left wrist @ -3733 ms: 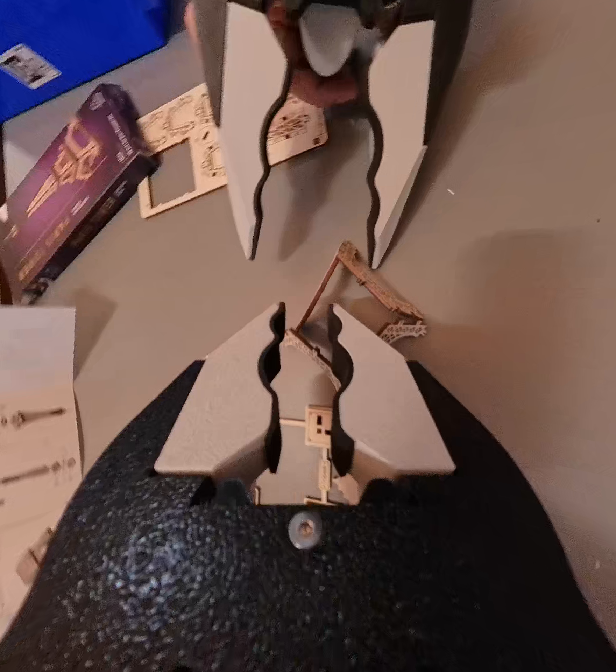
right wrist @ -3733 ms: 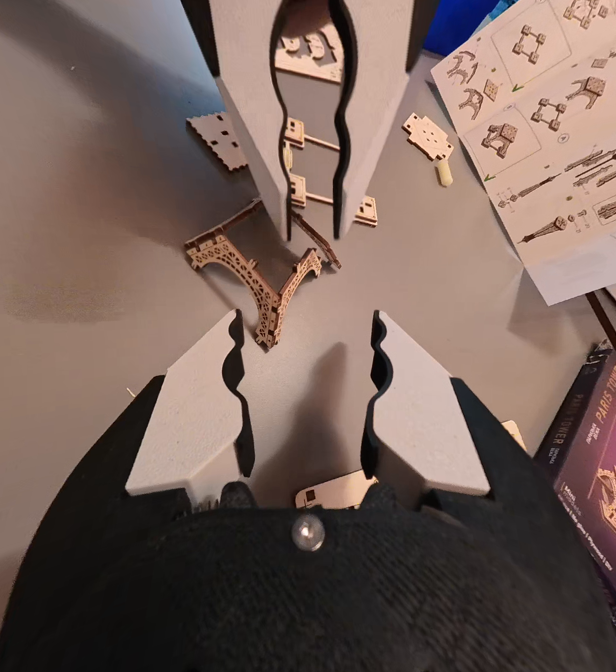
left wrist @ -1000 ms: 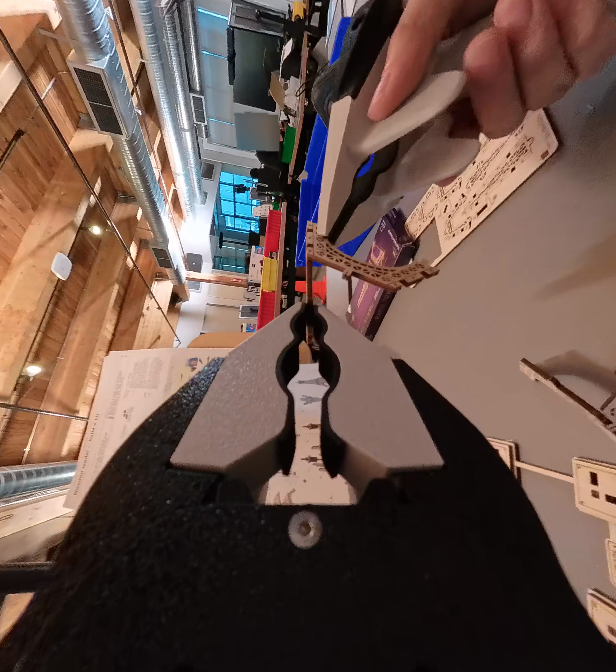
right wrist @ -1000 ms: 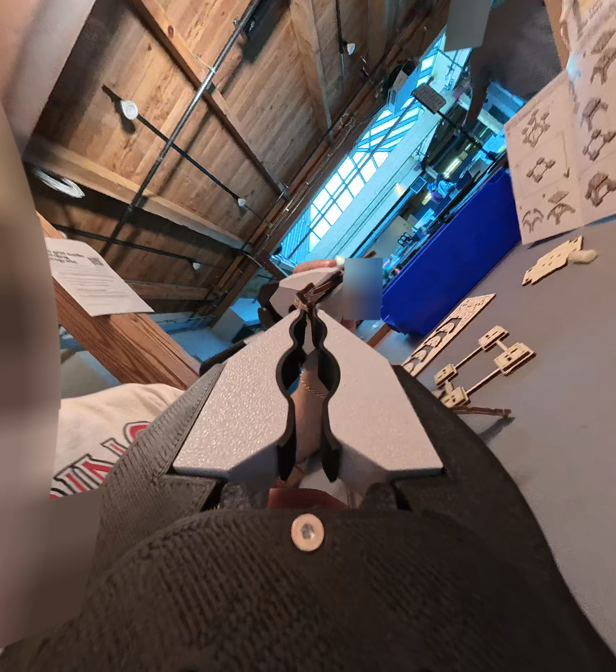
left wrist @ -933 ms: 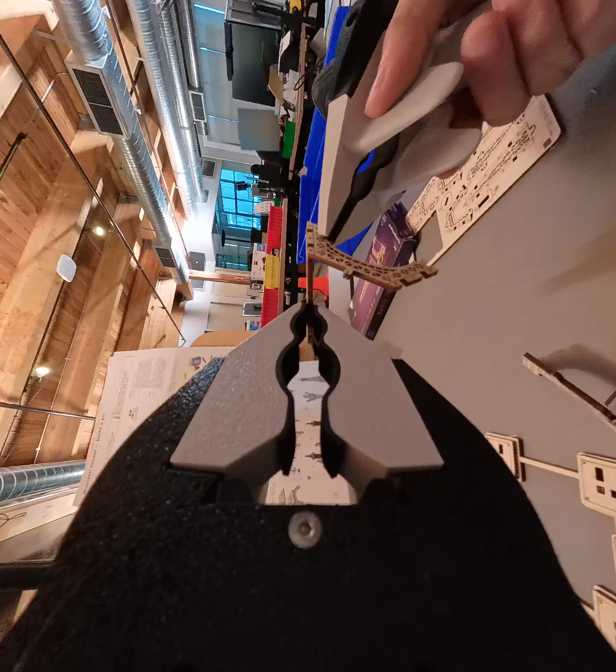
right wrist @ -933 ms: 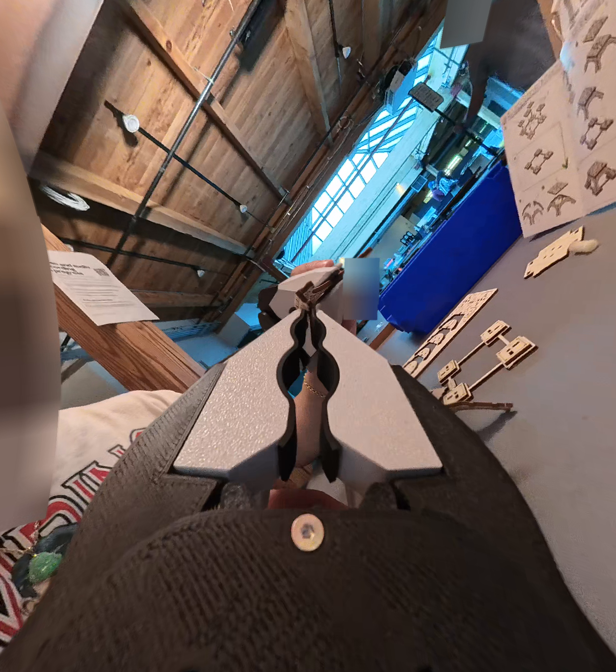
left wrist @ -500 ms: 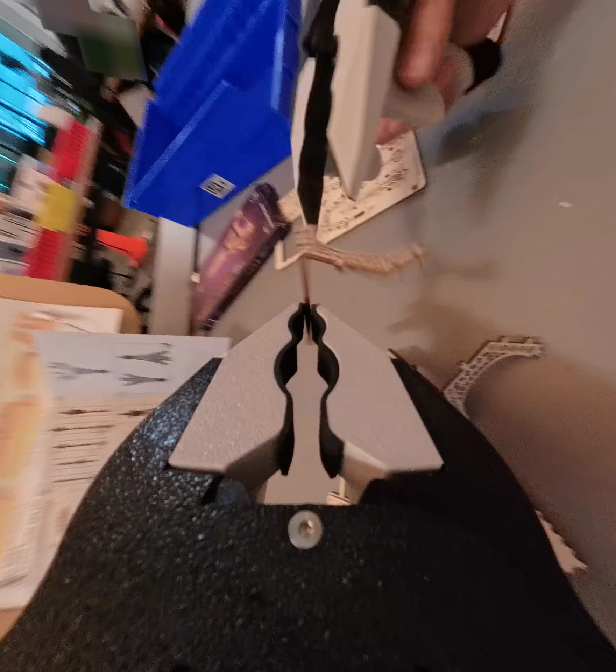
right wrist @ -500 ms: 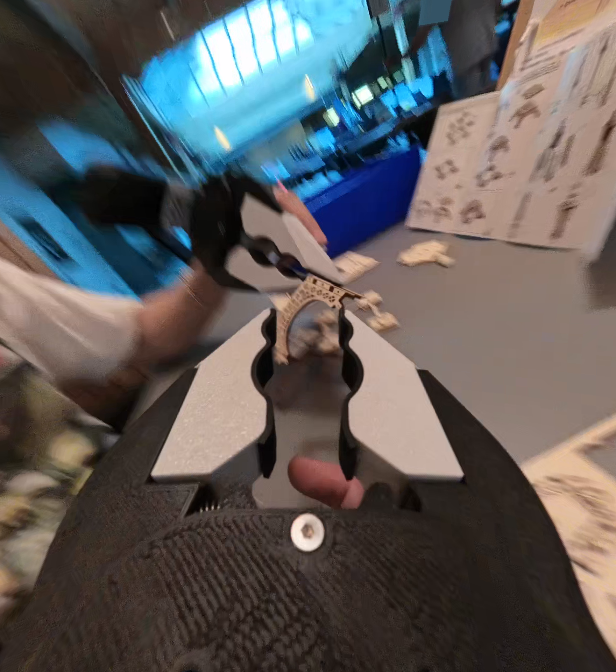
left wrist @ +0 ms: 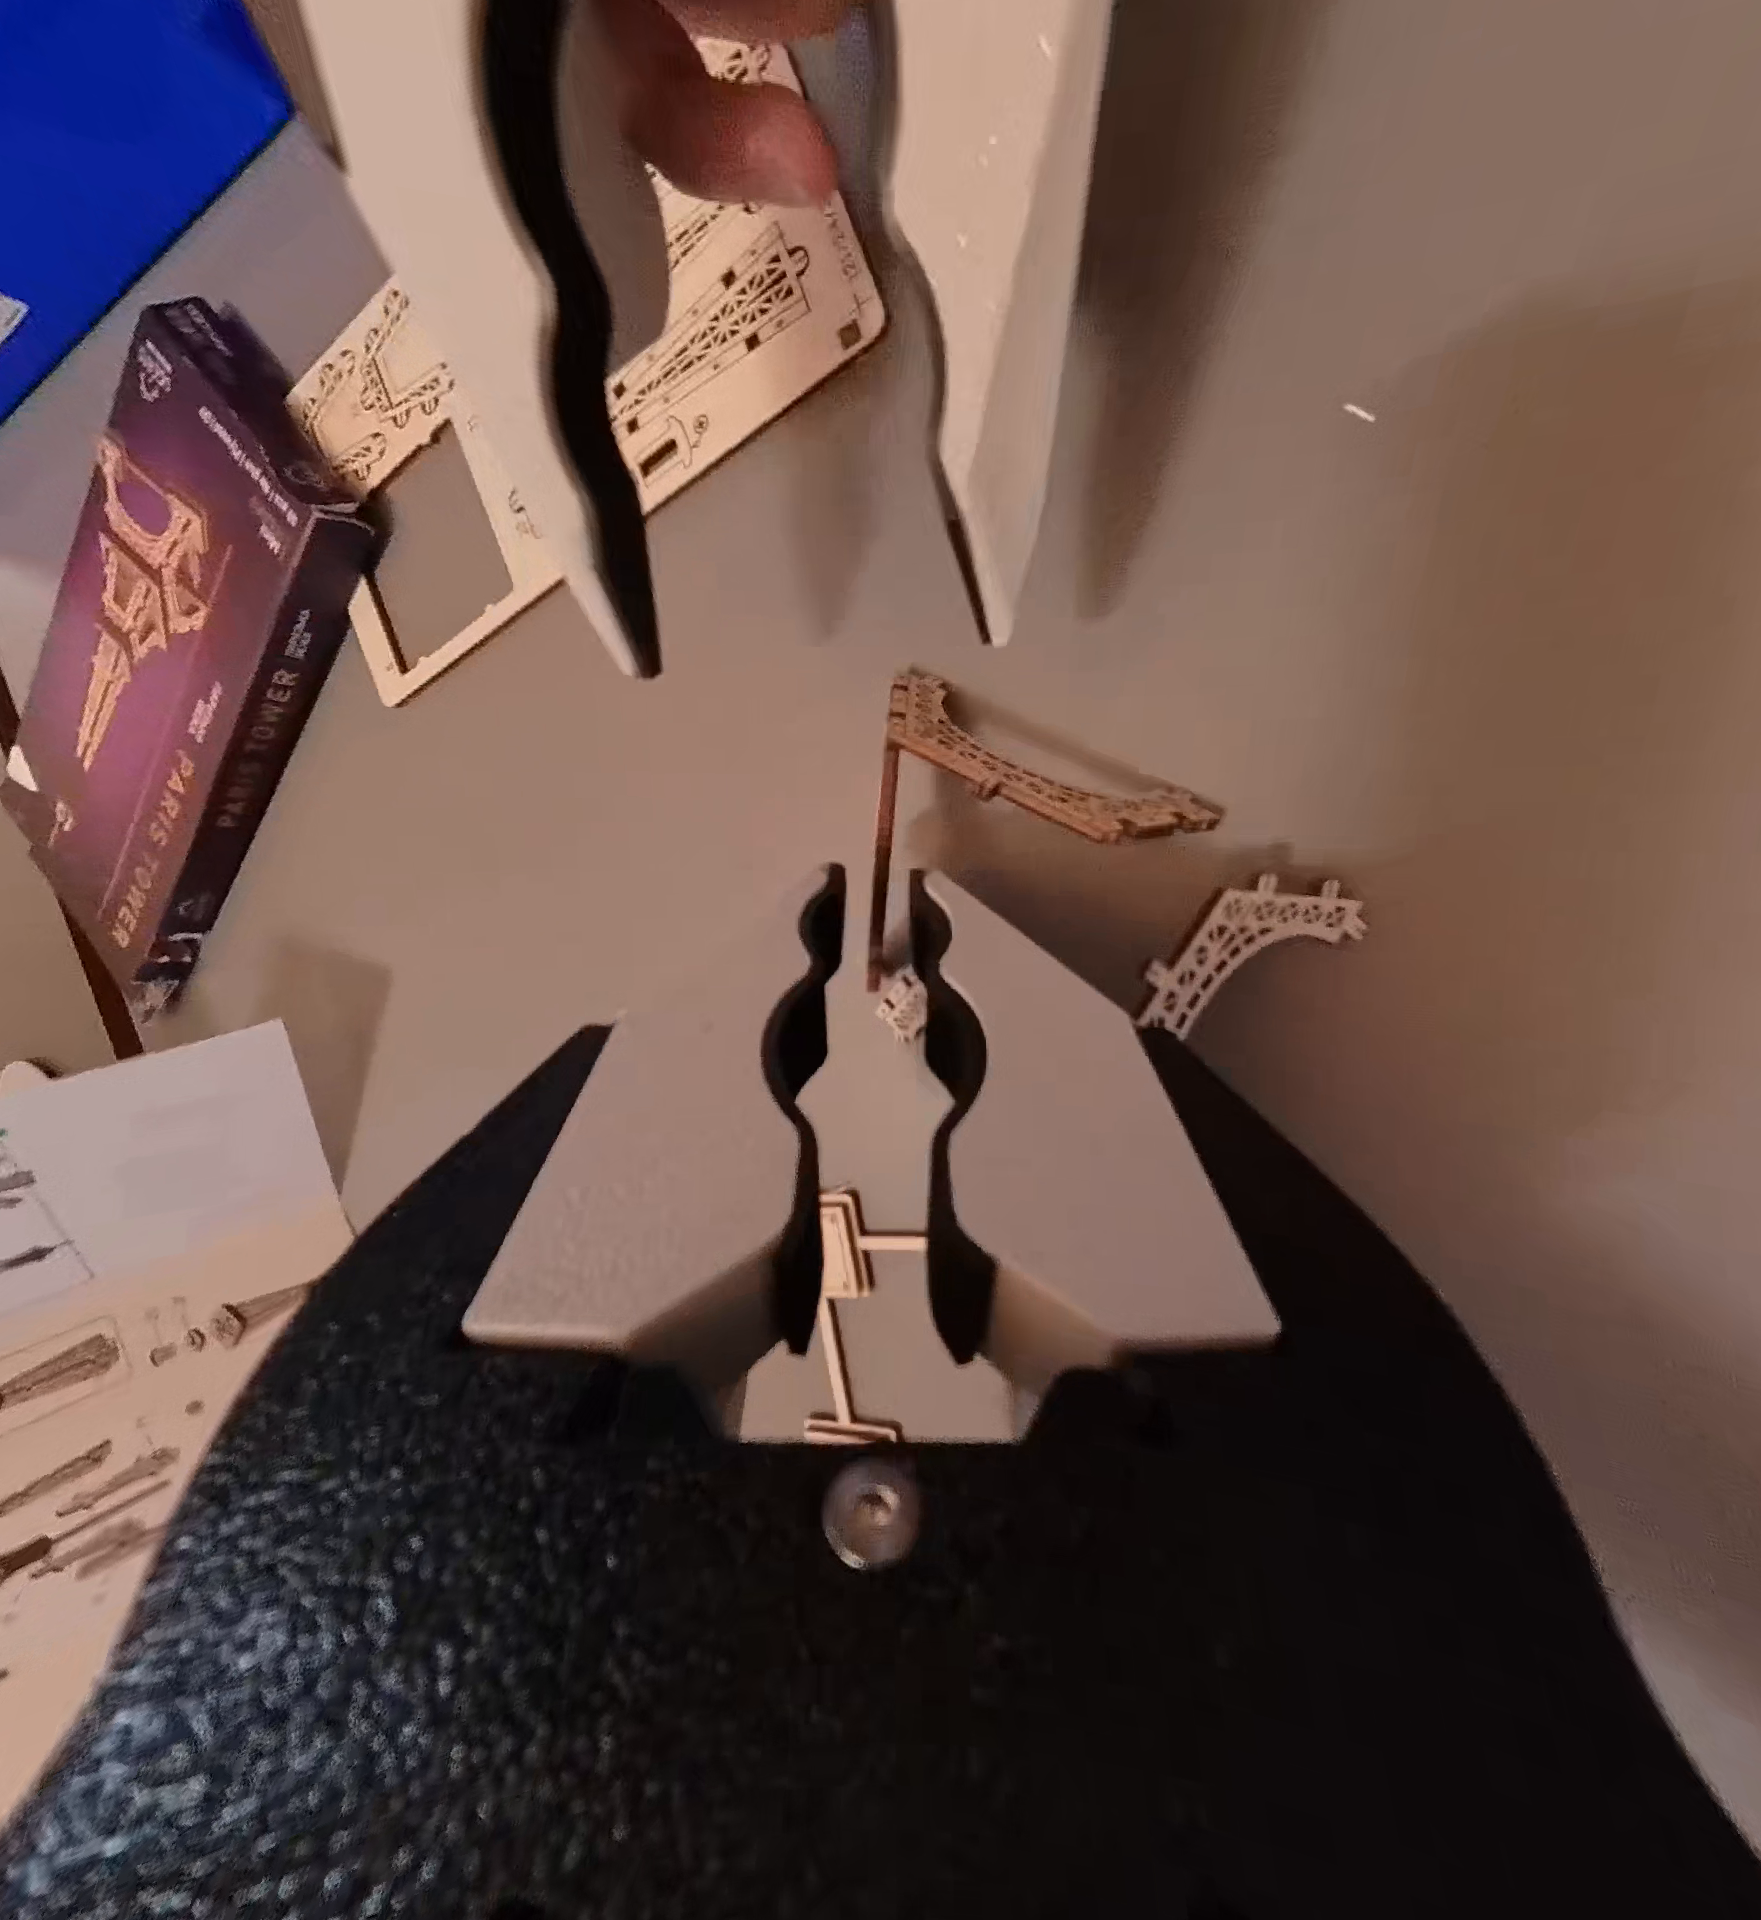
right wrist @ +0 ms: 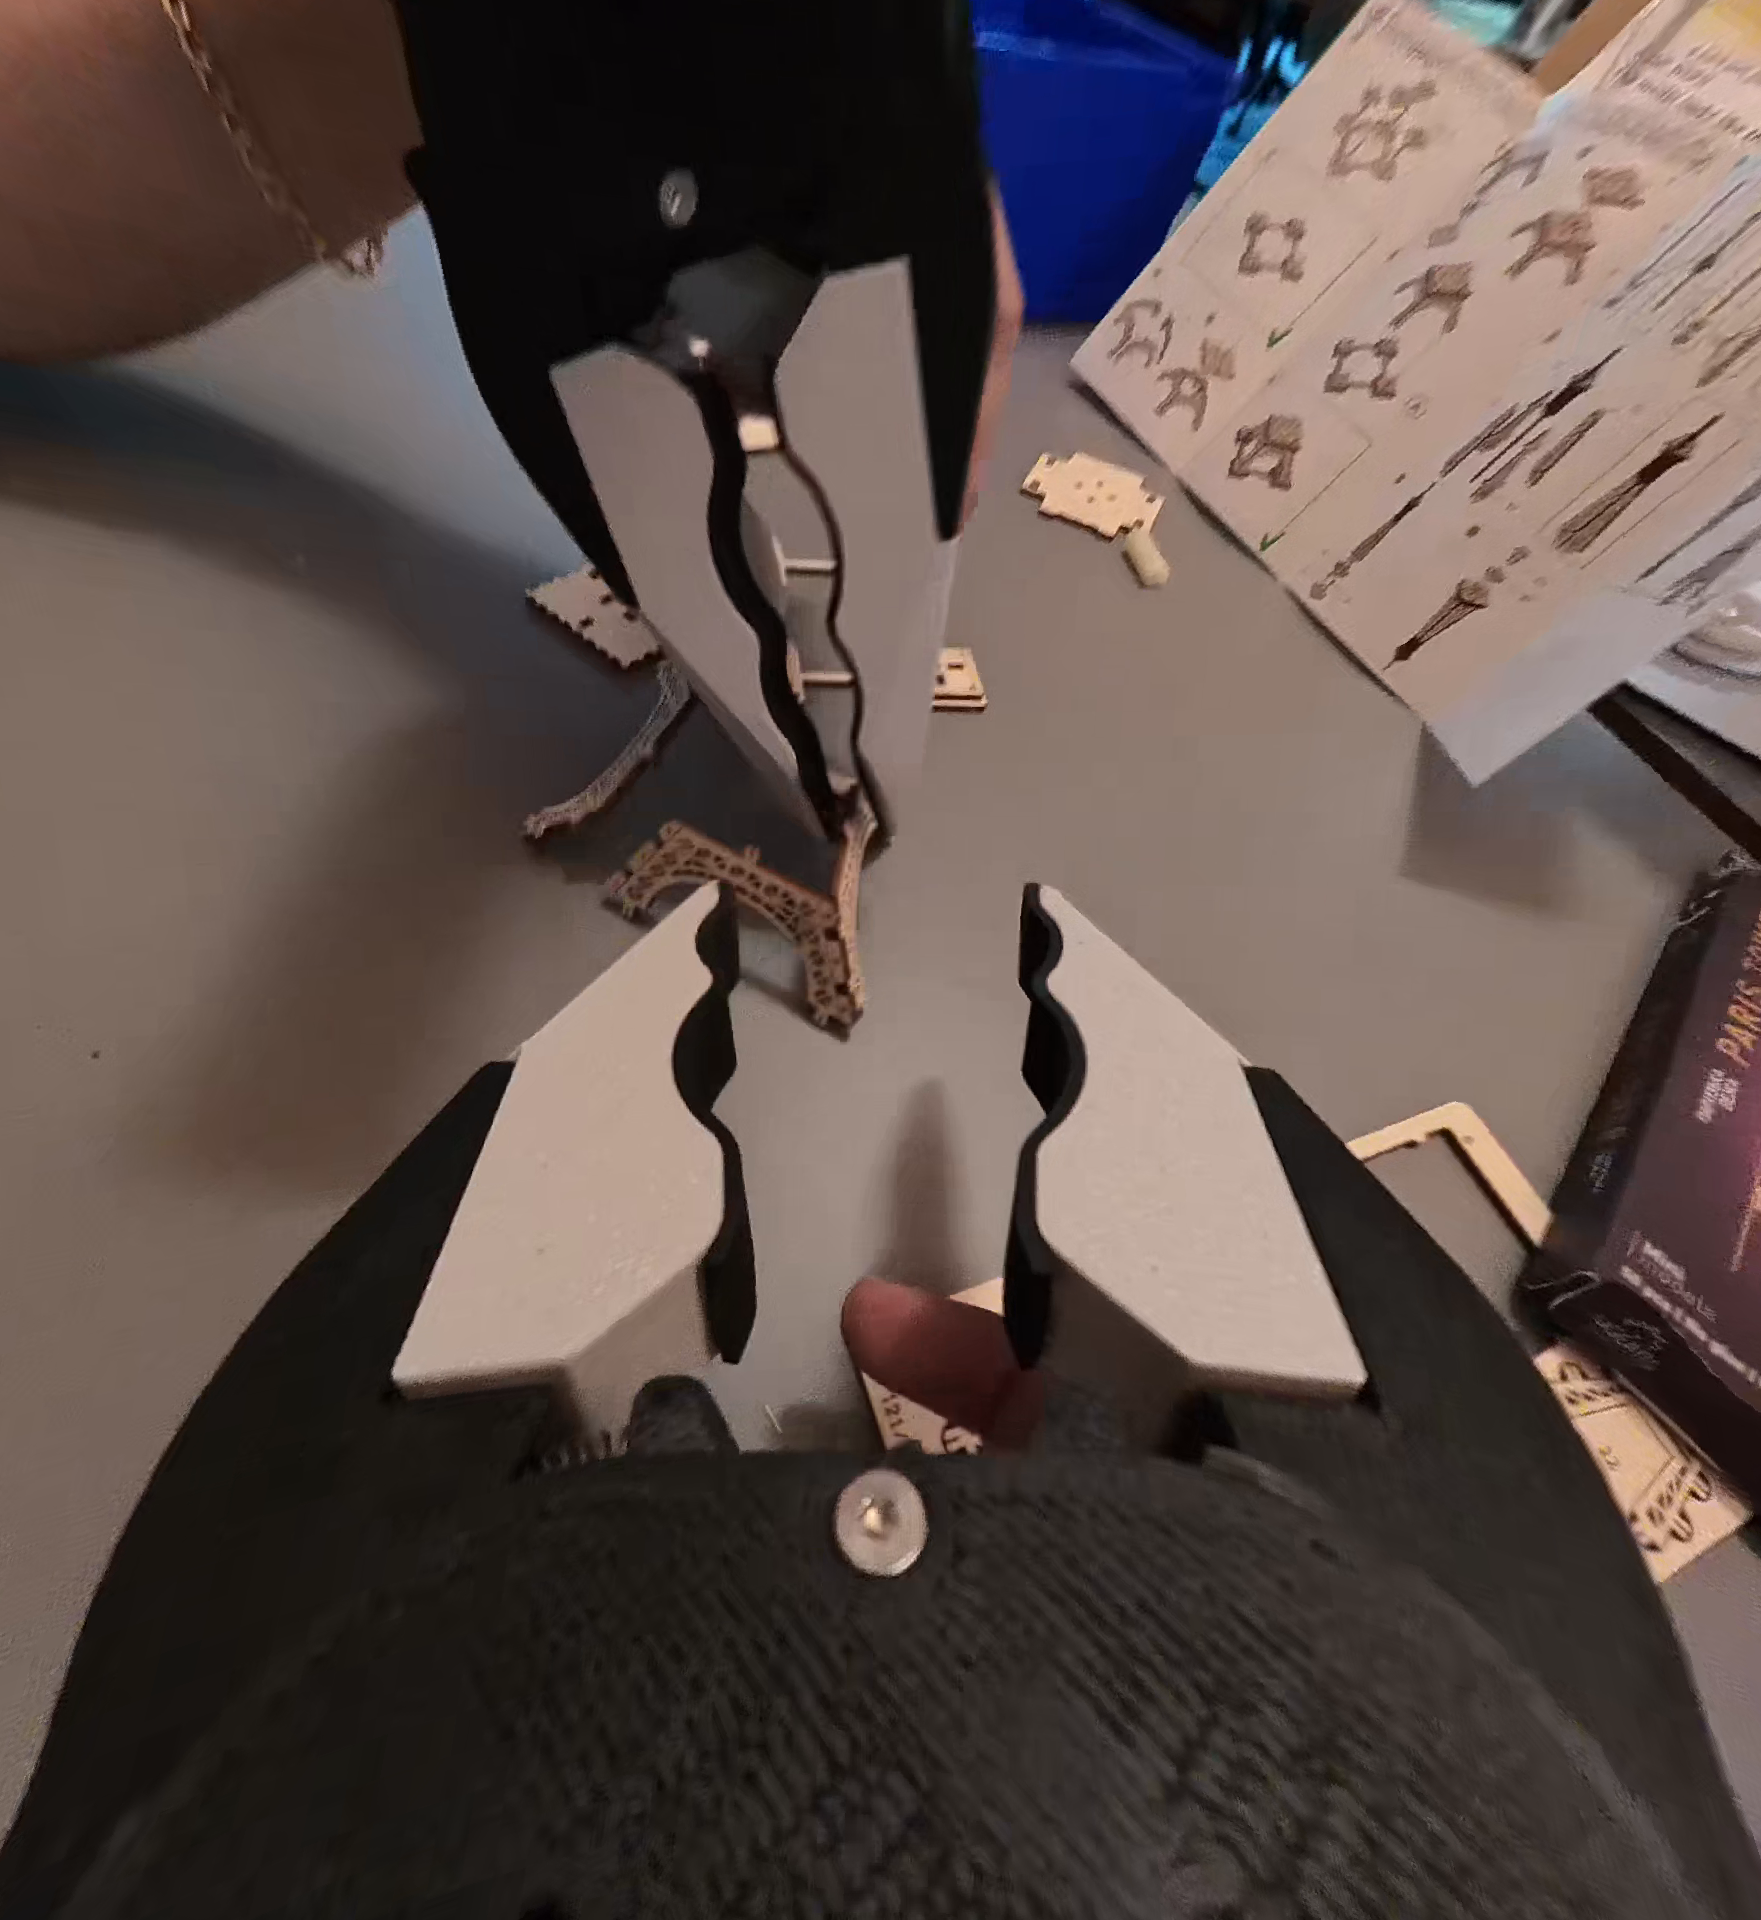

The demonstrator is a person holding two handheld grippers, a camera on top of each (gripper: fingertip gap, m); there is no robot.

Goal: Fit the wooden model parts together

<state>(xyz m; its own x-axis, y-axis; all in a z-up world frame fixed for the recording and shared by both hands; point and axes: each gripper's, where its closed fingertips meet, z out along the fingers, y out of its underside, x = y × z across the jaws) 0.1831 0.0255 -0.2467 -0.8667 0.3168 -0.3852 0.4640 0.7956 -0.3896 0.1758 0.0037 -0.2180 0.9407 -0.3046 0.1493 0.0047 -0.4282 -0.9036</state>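
Wooden arch assembly (left wrist: 1021, 769) between parted left gripper (left wrist: 874, 904)

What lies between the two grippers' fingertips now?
The joined wooden arch piece, one edge inside the open left gripper; right gripper open beyond. Left wrist view.

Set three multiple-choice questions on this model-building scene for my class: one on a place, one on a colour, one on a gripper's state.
1. Where is the joined arch piece?
A. Between the left gripper's fingertips
B. On a shelf
C. On the floor

2. What colour is the bin?
A. Red
B. Blue
C. Green

3. How is the right gripper?
A. Shut on a wooden part
B. Shut on paper
C. Wide open, empty

Answers: 1 A, its thin edge runs between those tips; 2 B, its wall is plain blue; 3 C, a broad gap with nothing in it.
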